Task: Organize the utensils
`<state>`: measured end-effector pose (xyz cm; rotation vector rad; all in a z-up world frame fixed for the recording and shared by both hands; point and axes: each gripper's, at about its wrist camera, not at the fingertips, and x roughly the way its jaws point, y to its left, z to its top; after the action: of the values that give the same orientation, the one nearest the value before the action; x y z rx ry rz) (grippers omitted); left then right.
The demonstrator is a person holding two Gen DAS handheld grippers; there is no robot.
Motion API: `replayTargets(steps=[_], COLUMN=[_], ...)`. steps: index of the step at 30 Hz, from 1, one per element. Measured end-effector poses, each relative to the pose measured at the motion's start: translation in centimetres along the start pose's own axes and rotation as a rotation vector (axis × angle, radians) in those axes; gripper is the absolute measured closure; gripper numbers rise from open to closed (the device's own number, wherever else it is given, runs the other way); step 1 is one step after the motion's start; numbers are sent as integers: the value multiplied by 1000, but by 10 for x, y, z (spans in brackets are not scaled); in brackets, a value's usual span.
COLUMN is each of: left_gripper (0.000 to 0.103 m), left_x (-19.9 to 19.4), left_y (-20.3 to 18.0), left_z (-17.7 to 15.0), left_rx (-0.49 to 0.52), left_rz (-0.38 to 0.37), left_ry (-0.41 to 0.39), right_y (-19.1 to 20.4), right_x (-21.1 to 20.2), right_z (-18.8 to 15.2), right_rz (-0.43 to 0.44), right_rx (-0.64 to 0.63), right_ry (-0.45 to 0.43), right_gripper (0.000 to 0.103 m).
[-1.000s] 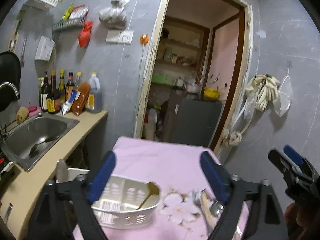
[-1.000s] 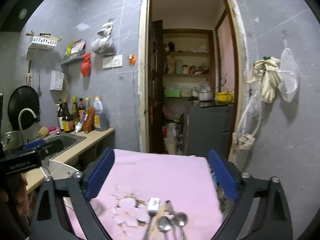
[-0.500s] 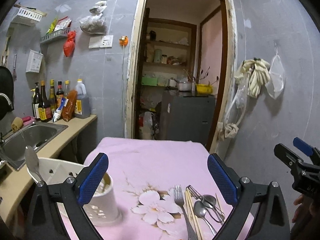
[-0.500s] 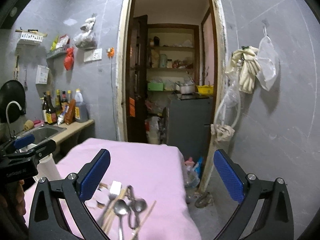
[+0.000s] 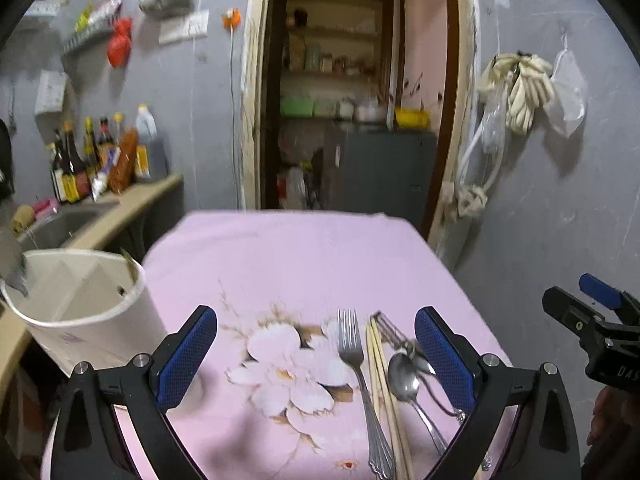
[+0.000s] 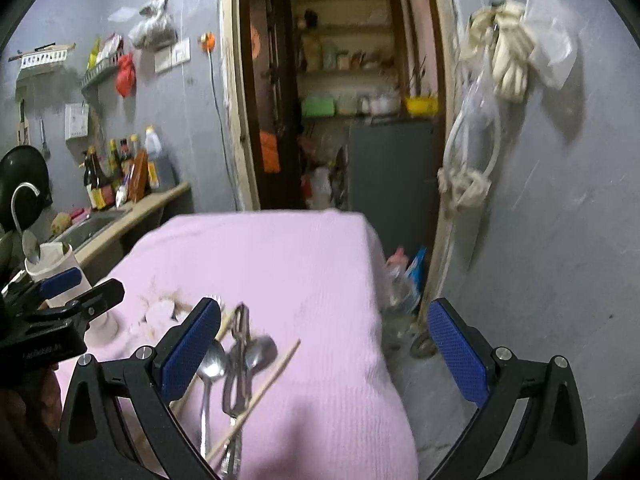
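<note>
Left wrist view is looking across a table draped in a pink tablecloth (image 5: 288,248) printed with a pale flower motif (image 5: 288,372). The left gripper (image 5: 316,356) is hovering over the near part of the cloth, its blue-padded jaws having just been opening and now standing wide apart with nothing gripped between them. Lying on the cloth near the right jaw are the utensils: a fork (image 5: 354,356), a pair of chopsticks (image 5: 380,364) just beside it, and a spoon (image 5: 402,376) touching a small tangle of metal pieces too blurred to name. A white utensil holder (image 5: 80,312) is standing at the table's left edge, well apart from the cutlery, with a blurred utensil leaning at its far-left rim.

Right wrist view is showing the right gripper (image 6: 324,356) hanging over the table's right near corner, jaws likewise having just been opening, spread wide and empty; the cutlery is lying beside and under its left finger (image 6: 192,348).

Beyond the table, grey tiled walls are framing an open doorway (image 5: 352,92) into a storage room with shelves and a grey cabinet (image 5: 380,172). On the left, a counter (image 5: 132,208) is carrying a sink (image 5: 68,224) and a row of sauce bottles (image 5: 92,160). On the right wall, gloves (image 5: 524,88) and a plastic bag (image 5: 568,96) are hanging.
</note>
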<state>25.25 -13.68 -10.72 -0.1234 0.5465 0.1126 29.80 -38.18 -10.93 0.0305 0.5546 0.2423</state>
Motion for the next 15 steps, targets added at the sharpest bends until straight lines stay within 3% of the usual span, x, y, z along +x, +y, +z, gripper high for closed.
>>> replayTargets(steps=[3, 8, 10, 12, 15], left_gripper=[3, 5, 13, 21, 31], left_x=[19, 44, 56, 67, 83], left_y=[2, 3, 3, 4, 5], left_z=[-3, -7, -7, -8, -8], left_rx=[-15, -7, -2, -3, -13], left_rz=[-16, -29, -40, -52, -82], left_ry=[54, 107, 136, 167, 204], right_y=[-8, -9, -7, -1, 8], right_x=[23, 65, 78, 89, 102], right_z=[-9, -23, -27, -31, -40], right_rz=[37, 80, 105, 123, 141], right_rx=[10, 12, 22, 21, 24], right_ry=[62, 184, 220, 255, 293], right_gripper=[3, 39, 55, 65, 68])
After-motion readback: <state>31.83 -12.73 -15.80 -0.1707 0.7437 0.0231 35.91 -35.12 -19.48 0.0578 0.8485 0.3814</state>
